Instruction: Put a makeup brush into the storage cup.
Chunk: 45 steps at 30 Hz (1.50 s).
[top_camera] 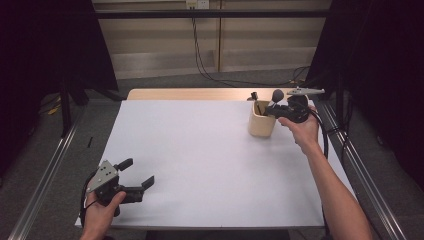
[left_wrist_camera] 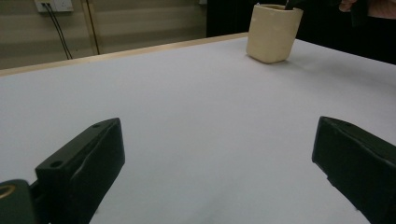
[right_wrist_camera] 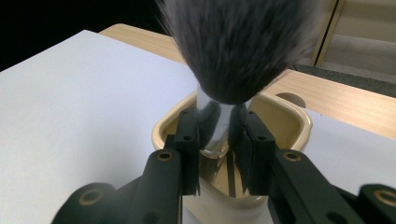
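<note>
Right gripper (right_wrist_camera: 218,140) jaws clamped on the silver ferrule of a makeup brush (right_wrist_camera: 233,51), bristles fanning just above the jaws, handle dropping straight below into a cream cup (right_wrist_camera: 299,123) on the white surface (right_wrist_camera: 70,102). Left gripper (top_camera: 136,176) jaws spread wide, nothing between, cup well ahead

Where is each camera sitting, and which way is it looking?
High view: sits above the person's side, looking forward and down on the white table; both forearms show, with the left gripper and right gripper.
Left gripper view: rides low on the left gripper, looking across the table at the cream cup; its two black jaws stand wide apart.
Right gripper view: rides on the right gripper, looking down into the cup; its jaws clamp a makeup brush.
All three views share the cup.
</note>
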Each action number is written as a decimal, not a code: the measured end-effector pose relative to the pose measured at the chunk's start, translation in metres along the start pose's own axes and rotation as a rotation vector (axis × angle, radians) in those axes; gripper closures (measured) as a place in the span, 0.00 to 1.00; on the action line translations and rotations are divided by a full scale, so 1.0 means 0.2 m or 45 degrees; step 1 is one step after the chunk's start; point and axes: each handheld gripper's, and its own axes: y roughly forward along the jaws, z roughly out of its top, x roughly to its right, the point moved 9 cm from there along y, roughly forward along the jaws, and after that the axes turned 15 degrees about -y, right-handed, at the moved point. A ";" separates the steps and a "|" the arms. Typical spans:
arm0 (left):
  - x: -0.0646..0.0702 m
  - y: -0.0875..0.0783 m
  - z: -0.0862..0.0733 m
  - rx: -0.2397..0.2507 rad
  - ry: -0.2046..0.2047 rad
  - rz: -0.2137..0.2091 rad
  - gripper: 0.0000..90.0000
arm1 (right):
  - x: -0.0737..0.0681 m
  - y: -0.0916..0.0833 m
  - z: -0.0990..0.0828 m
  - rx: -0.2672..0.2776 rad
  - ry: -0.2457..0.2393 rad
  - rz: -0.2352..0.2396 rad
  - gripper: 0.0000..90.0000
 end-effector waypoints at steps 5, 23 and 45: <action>0.00 0.00 0.00 -0.002 0.004 0.000 0.03 | 0.00 0.00 -0.01 0.015 0.002 -0.005 0.80; -0.01 0.00 0.00 -0.002 0.006 0.007 0.03 | 0.03 -0.04 -0.03 0.134 0.089 -0.072 0.14; -0.05 -0.02 0.02 0.027 -0.015 0.040 0.03 | -0.01 -0.14 -0.06 0.165 0.073 -0.197 0.01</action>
